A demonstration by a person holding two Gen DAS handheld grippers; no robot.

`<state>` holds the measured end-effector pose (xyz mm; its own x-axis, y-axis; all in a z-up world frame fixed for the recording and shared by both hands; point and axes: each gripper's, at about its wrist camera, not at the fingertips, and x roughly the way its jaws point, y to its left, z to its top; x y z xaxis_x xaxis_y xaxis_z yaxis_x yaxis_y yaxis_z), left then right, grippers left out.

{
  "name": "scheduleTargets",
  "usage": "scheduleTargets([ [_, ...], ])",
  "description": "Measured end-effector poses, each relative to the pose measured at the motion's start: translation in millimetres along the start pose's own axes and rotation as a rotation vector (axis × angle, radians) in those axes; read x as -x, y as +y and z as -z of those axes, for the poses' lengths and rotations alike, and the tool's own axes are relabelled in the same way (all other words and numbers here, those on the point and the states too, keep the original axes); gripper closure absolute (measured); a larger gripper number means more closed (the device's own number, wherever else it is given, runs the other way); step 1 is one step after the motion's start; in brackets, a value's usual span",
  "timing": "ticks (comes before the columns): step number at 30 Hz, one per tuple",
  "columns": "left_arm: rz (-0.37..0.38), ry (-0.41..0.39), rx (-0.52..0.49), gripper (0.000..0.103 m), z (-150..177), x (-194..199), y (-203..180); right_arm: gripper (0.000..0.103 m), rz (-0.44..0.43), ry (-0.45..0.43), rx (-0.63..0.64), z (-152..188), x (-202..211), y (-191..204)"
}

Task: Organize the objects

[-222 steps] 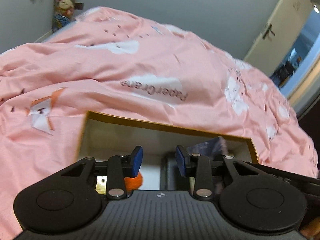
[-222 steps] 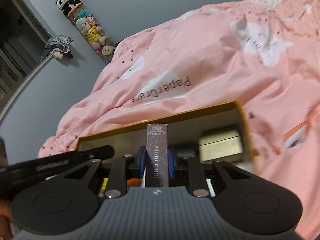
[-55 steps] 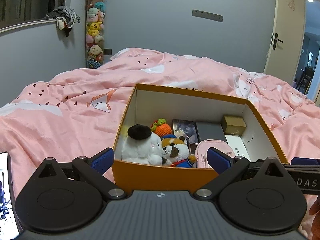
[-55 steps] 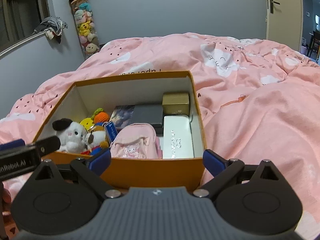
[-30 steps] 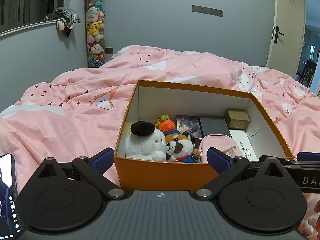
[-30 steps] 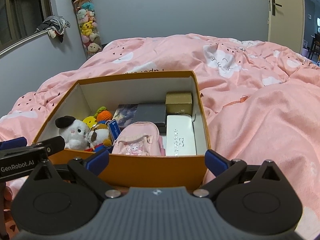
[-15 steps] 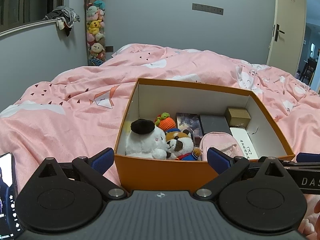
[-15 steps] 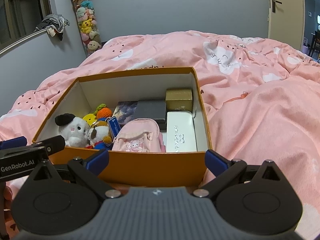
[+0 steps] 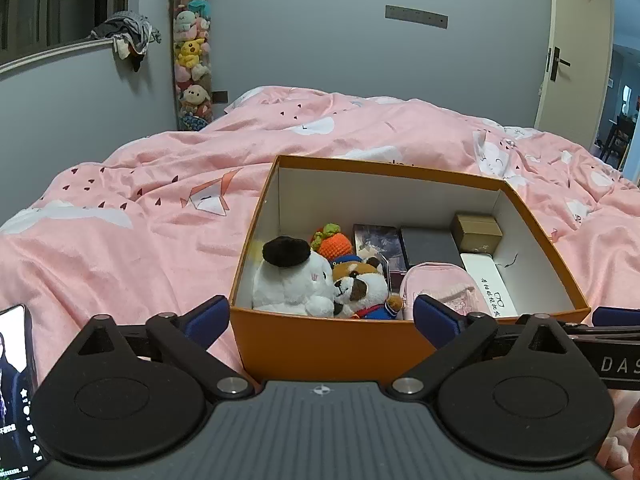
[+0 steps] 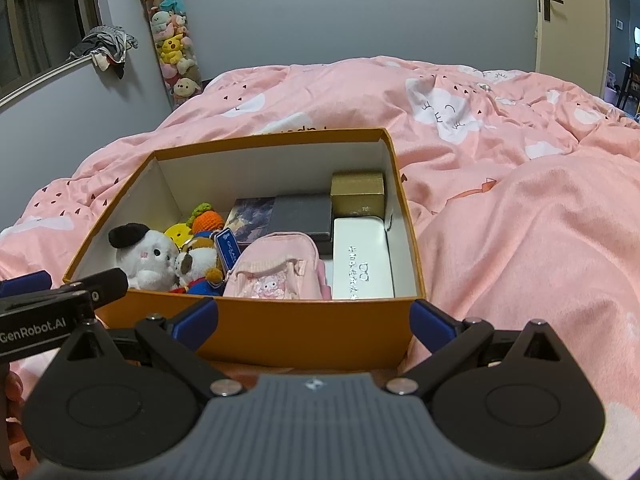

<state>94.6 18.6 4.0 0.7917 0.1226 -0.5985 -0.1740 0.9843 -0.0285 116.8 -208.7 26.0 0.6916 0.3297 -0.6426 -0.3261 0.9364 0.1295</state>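
Observation:
An orange cardboard box (image 9: 328, 344) (image 10: 304, 340) sits on the pink bed. Inside lie a white plush with a black hat (image 9: 292, 276) (image 10: 140, 256), a small brown plush (image 9: 360, 284), a crochet carrot (image 9: 332, 240), a pink mini backpack (image 10: 276, 272), a white glasses case (image 10: 362, 258), a gold box (image 10: 357, 193), a dark box (image 10: 304, 212) and a photo card box (image 10: 250, 216). My left gripper (image 9: 320, 318) is wide open and empty, just in front of the box. My right gripper (image 10: 314, 320) is wide open and empty, at the box's near wall.
The pink duvet (image 10: 520, 216) covers the whole bed around the box. A lit phone (image 9: 16, 392) is at the far left edge of the left wrist view. A tube of plush toys (image 9: 190, 60) stands by the grey wall. A door (image 9: 576, 52) is at the right.
Both grippers, shut earlier with the right one on the photo card box, are now wide open and drawn back from the box. Over the last second they barely move.

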Motion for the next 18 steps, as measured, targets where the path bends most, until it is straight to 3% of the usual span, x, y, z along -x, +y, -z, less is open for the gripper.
scheduleTargets([
  [18,-0.005,-0.005,0.003,0.000,-0.6,2.0,0.2,0.001,0.002,0.004,-0.001,0.6,0.4,0.0],
])
